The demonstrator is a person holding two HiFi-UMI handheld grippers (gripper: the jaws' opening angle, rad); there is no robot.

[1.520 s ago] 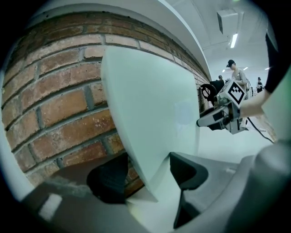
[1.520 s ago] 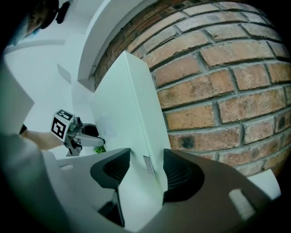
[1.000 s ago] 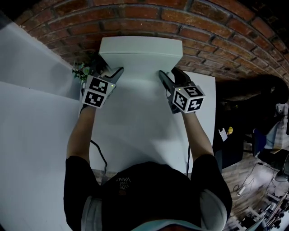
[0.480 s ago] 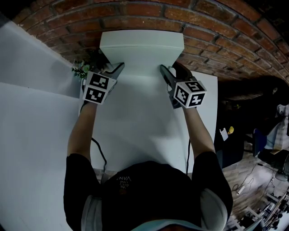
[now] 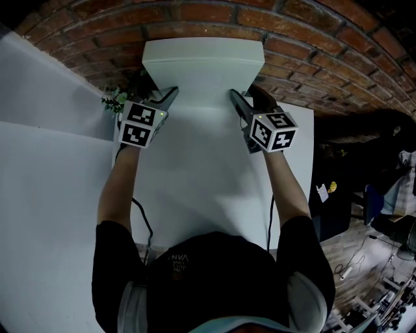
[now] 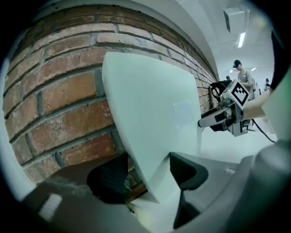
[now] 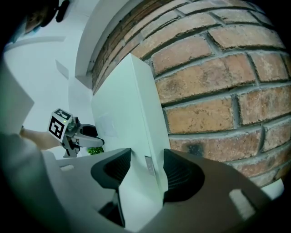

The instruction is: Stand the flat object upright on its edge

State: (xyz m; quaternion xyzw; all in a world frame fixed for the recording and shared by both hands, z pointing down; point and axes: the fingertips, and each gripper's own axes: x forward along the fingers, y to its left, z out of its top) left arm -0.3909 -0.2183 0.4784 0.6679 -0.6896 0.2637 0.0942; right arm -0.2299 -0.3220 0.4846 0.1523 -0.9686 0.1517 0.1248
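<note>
At the far end of the table (image 5: 195,195), in the head view, a white box (image 5: 203,65) stands steeply against the brick wall (image 5: 195,19). The left gripper (image 5: 170,94) is at the box's left edge and the right gripper (image 5: 237,97) at its right edge, both low on the box. A small green plant (image 5: 117,101) sits just left of the left gripper, near the wall.

Left gripper view: the box's lower left corner sits between the jaws, with a pad against each face, so this gripper is clamped on the box. The box rises in front of the bricks. The other gripper shows at the box's far right edge. Whether the lower edge rests on the table cannot be told.

Right gripper view: the box's narrow right edge fills the gap between the jaws, and both ribbed pads press on it, a firm hold. Bricks lie close behind on the right; the left gripper and the plant show beyond the box on the left.
</note>
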